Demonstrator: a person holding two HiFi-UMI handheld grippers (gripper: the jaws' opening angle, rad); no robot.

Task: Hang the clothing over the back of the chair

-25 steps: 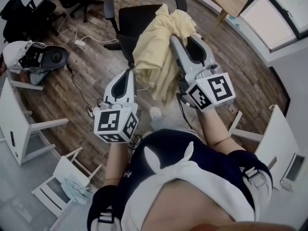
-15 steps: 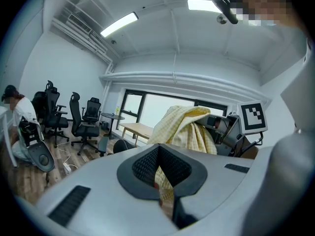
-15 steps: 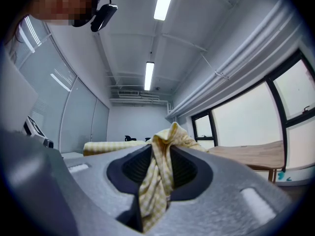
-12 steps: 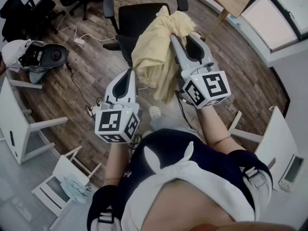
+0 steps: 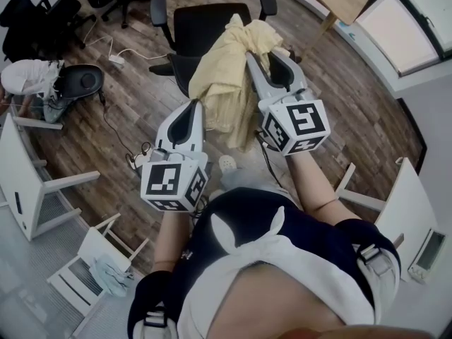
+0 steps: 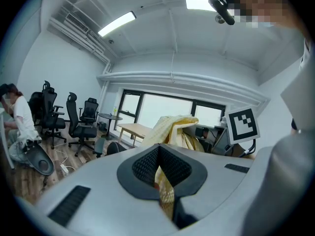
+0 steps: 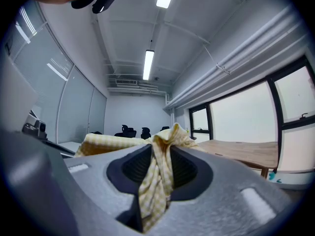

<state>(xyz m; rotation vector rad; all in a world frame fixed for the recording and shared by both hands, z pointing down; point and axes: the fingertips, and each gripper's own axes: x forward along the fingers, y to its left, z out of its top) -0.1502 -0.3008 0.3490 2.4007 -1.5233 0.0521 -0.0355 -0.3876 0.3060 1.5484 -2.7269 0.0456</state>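
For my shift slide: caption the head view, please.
Left gripper and right gripper each pinch the yellow checked garment at a black office chair.

Open-plan office w/ meeting area.
Black swivel chair (image 5: 206,28) on wood-plank floor (image 5: 134,97); more office chairs (image 6: 81,123) in a row at the back; long wood desk (image 7: 243,151) by big windows (image 7: 241,114); ceiling strip lights (image 7: 148,64); glass partition (image 7: 74,117); exposed AC ducting (image 6: 78,31) overhead. Std workplace fit-out, no home furniture.
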